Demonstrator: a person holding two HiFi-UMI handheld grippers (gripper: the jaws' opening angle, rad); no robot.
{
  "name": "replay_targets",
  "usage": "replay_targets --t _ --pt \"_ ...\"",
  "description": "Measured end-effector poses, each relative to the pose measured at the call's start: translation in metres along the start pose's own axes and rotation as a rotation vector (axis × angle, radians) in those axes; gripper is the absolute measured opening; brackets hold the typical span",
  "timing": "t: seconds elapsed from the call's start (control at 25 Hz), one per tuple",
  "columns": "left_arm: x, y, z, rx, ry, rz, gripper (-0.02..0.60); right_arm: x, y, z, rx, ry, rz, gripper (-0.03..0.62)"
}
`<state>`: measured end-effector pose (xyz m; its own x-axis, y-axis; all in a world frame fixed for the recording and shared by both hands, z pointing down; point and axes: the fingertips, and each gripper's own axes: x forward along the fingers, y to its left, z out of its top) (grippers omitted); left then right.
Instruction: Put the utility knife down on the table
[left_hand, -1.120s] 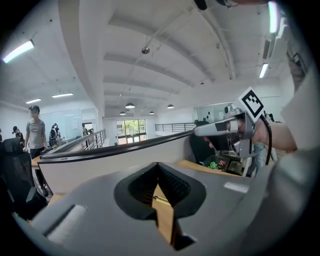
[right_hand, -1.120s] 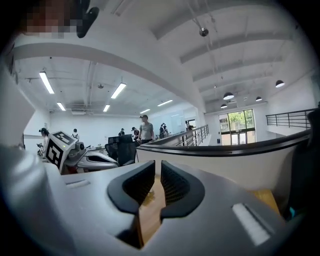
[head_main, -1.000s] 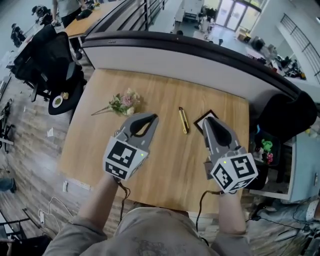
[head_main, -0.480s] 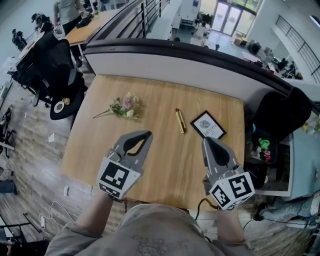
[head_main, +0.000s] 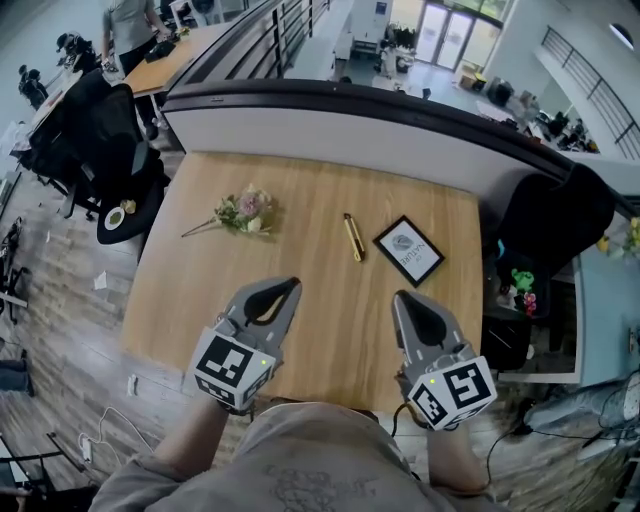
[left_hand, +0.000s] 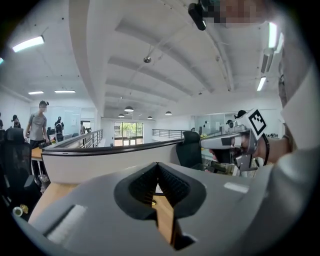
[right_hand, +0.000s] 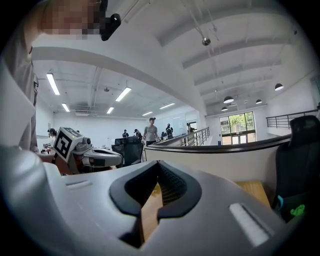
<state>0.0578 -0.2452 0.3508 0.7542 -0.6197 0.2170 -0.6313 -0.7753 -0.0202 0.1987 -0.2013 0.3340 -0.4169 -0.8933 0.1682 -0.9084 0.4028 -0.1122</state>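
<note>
The yellow utility knife (head_main: 352, 238) lies flat on the wooden table (head_main: 330, 330), near its middle, with nothing touching it. My left gripper (head_main: 291, 284) hovers over the table's near part, below and left of the knife, shut and empty. My right gripper (head_main: 399, 297) is level with it on the right, below the knife, also shut with nothing between its tips. In the left gripper view the jaws (left_hand: 157, 165) meet at the tip, and in the right gripper view the jaws (right_hand: 159, 163) do the same.
A small bunch of flowers (head_main: 243, 212) lies left of the knife and a black-framed picture (head_main: 409, 250) right of it. A curved partition (head_main: 350, 110) bounds the table's far side. Black office chairs stand at the left (head_main: 110, 130) and right (head_main: 555, 225).
Both grippers have drawn back toward the table's near edge, away from the knife and the framed picture. The knife has stayed where it lay.
</note>
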Motion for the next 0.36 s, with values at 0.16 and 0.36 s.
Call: replay_targets --t 0.16,0.36 --pt "0.001 -0.0042 -0.0001 0.032 0.01 -0.002 0.002 -0.0014 0.0021 -0.0032 0.004 0.003 -0.002 0.011" --pt "-0.0014 -0.0054 0.0019 0.052 0.006 0.007 0.002 -0.0034 0.0038 -0.0042 0.006 0.001 -0.005 0.011"
